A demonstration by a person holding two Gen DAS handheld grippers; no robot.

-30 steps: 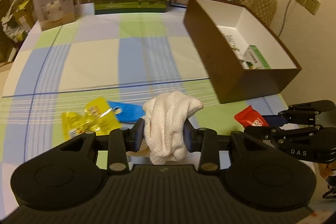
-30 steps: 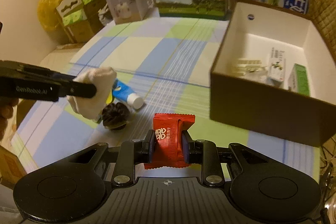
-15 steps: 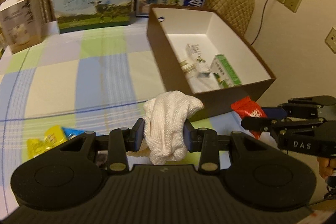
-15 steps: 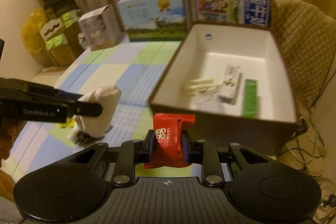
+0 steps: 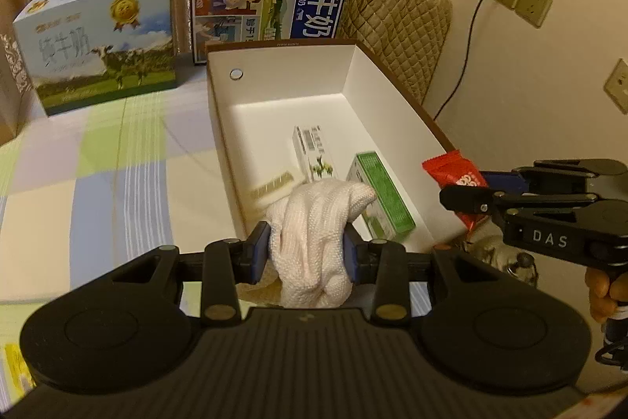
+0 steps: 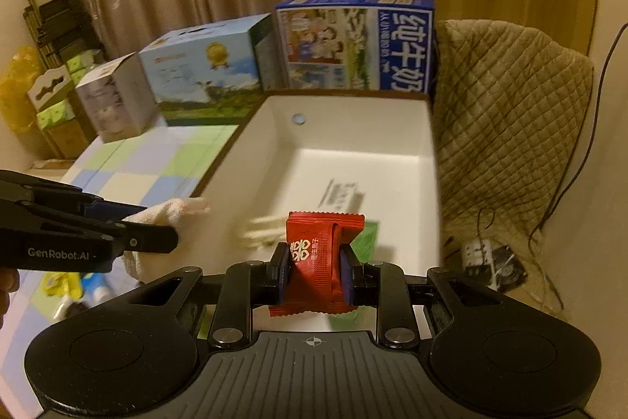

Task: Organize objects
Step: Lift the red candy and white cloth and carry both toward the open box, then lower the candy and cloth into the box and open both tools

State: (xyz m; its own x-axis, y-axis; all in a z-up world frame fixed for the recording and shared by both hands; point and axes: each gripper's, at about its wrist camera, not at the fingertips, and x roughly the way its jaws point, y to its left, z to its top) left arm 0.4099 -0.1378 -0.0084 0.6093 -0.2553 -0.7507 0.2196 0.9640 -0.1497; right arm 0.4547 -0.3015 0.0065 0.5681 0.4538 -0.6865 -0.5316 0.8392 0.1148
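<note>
The left gripper [image 5: 306, 254] pinched a white cloth [image 5: 314, 226] at the near end of the box [image 5: 274, 97]. The right gripper [image 6: 314, 271] clamped a red packet [image 6: 320, 258] beside the box's right wall; two cartons [image 5: 380, 195] lay inside.

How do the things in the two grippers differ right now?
The left gripper holds a white knitted cloth, soft and bunched; the right gripper holds a red snack packet, flat, glossy and printed. The cloth bulges past the fingers; the packet stands upright between them. Both are clamped near the open box.
</note>
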